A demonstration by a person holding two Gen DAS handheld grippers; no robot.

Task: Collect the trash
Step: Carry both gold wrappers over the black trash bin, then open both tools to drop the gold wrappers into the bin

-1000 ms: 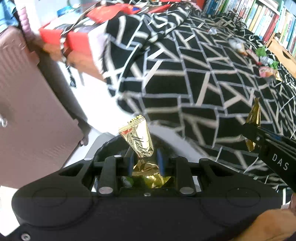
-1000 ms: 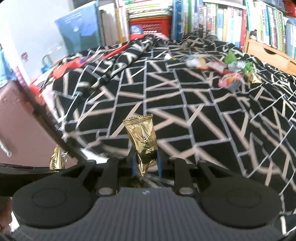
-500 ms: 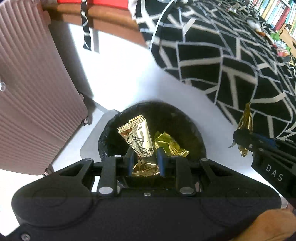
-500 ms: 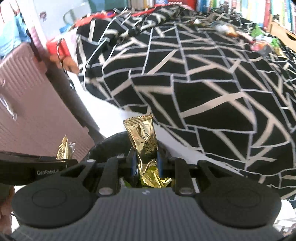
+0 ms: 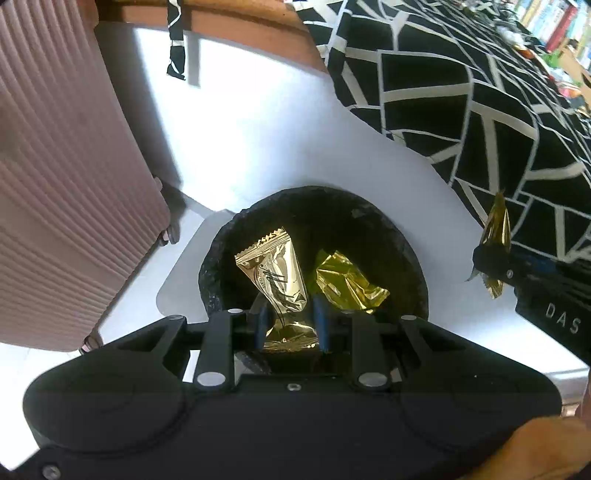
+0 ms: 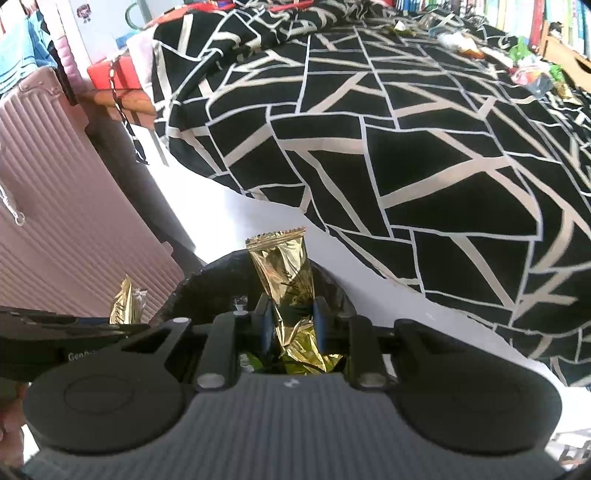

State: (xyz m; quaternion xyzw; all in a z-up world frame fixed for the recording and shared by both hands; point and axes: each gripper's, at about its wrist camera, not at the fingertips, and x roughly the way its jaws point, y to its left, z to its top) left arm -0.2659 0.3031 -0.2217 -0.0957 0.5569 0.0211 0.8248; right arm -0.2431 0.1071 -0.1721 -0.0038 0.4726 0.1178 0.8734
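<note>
Left wrist view: the left tongs (image 5: 290, 325) are clamped on a gold foil wrapper (image 5: 275, 275), which stands up between the blue pads and leans a little to the left. Directly beyond the tips lies the round black-lined trash bin (image 5: 413, 273) on the white floor (image 5: 258, 129), and a second, crumpled gold wrapper (image 5: 347, 282) already rests inside it. At the right edge the right tongs (image 5: 493, 258) reach in from the side, pinching another gold wrapper — seen edge-on above and below the black fingers. A pink ribbed suitcase (image 5: 62, 184) stands to the left of the bin, and a bed with a black-and-white geometric cover (image 5: 461, 92) fills the upper right.

Right wrist view: the right tongs (image 6: 291, 325) are closed on their own gold wrapper (image 6: 286, 273), held upright over the near rim of the bin (image 6: 192, 291). The left tongs (image 6: 129, 325) enter from the left with their wrapper (image 6: 123, 306) sticking up. Beyond, the bedcover (image 6: 406, 147) spreads out — more scattered wrappers (image 6: 532, 74) lie at its far right, near a bookshelf (image 6: 517, 14). The suitcase (image 6: 55, 203) sits at left.
</note>
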